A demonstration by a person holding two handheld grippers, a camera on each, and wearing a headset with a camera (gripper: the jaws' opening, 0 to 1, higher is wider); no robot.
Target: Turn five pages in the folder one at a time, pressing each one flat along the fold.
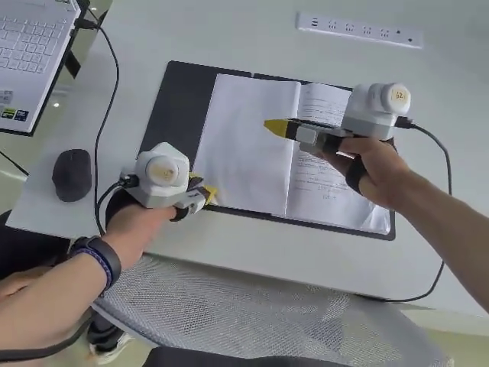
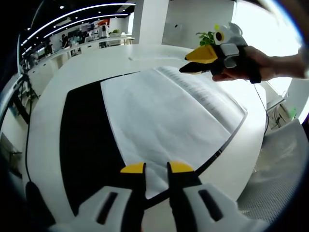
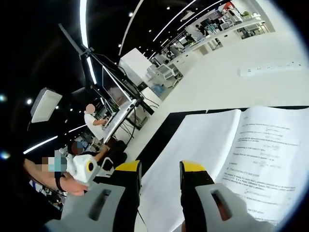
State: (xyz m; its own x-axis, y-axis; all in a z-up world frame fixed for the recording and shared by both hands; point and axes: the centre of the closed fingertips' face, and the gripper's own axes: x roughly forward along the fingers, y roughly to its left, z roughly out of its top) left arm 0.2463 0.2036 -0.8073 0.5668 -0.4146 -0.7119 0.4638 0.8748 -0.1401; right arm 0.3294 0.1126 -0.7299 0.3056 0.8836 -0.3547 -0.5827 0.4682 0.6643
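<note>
mid-task by the look of it; can't count turned pages from this. shows folder point(image 1: 179, 107) lying open on the worktop point(image 1: 229, 30) in front of the person, one blank-backed page point(image 1: 244, 145) laid over onto its left half, printed sheets point(image 1: 332, 191) on its right half. judged to be at the press-flat step, more turns likely left. has right claw point(image 1: 276, 128) over the folder's fold point(image 1: 289, 187), jaws parted with nothing between, tips aimed at the folder's left half; can't tell if touching paper. has left claw point(image 1: 206, 195) at the folder's near edge, at the blank page's near left corner, jaws a little apart, no paper visibly pinched. reads folder's long axis as side to side across the worktop, slightly skewed, with fold running far edge to near edge across it. also laptop point(image 1: 30, 46) and mouse point(image 1: 72, 174) left of the folder, power strip point(image 1: 359, 29) beyond it.
</note>
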